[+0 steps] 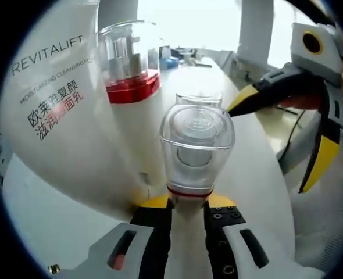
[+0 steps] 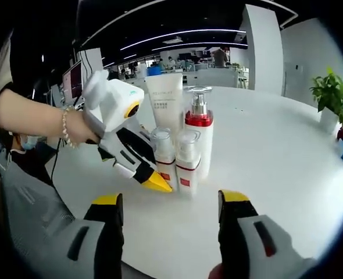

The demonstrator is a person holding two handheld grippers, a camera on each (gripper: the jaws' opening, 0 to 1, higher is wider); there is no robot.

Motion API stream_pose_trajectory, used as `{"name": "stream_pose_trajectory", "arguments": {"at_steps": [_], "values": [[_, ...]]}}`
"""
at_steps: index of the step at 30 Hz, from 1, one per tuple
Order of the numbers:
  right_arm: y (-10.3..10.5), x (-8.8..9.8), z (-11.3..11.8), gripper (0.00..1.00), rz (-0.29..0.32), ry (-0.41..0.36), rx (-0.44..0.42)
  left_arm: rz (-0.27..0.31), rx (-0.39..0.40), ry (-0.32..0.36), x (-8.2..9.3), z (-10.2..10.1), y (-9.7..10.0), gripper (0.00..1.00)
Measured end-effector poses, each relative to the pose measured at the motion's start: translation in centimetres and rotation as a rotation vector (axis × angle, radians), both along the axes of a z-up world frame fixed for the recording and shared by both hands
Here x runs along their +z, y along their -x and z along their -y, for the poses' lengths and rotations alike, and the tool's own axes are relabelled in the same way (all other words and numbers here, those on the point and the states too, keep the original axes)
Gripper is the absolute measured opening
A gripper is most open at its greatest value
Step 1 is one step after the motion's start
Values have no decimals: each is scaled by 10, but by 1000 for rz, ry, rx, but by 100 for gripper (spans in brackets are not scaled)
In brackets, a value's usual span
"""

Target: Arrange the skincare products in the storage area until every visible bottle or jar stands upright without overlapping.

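Observation:
Four white skincare products stand upright, close together, on a white round table (image 2: pixel 276 151). My left gripper (image 1: pixel 187 203) is shut on a small bottle (image 1: pixel 197 145) with a clear cap and red band; from the right gripper view that gripper (image 2: pixel 154 181) sits at the left small bottle (image 2: pixel 163 152). A second small bottle (image 2: pixel 188 160) stands beside it, its cap (image 1: pixel 199 96) just behind. A tall pump bottle (image 1: pixel 131 75) (image 2: pixel 199 136) and a white Revitalift tube (image 1: pixel 55 104) (image 2: pixel 165 99) stand at the back. My right gripper (image 2: pixel 171 218) is open, short of the group, its yellow fingertips (image 1: pixel 244 99) empty.
A person's arm with a bead bracelet (image 2: pixel 38 119) holds the left gripper. A potted plant (image 2: pixel 328 93) stands at the table's far right edge. A monitor (image 2: pixel 72 81) and desks lie beyond. The table's near and right parts are bare.

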State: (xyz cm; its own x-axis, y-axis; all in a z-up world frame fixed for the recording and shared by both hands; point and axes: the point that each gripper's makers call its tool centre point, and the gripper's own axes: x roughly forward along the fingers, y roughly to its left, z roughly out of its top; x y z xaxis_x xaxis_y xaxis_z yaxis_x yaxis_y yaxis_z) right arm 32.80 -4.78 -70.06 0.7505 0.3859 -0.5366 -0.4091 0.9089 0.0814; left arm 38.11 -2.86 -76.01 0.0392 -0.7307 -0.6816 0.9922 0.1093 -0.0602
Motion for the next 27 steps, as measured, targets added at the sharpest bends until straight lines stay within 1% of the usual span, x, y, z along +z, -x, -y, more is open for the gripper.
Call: {"name": "stream_pose_trajectory", "arguments": {"at_steps": [5,9,14,22,27], "values": [[0,0,0,67,-1,1,-2,-5,-1,-10,-3,-3,1,18],[0,0,0,67,0,2,-1,-3,7,-17,-4,-6,1,22],[0,0,0,67,2,6,2,-2,11,-25,-2,-10,2,24],[2,5,-4,69,13,11,24,-16,59,-40,4,-26,7,31],[5,8,-7,72,16,13,41,-34,111,-52,6,-40,13,37]]}}
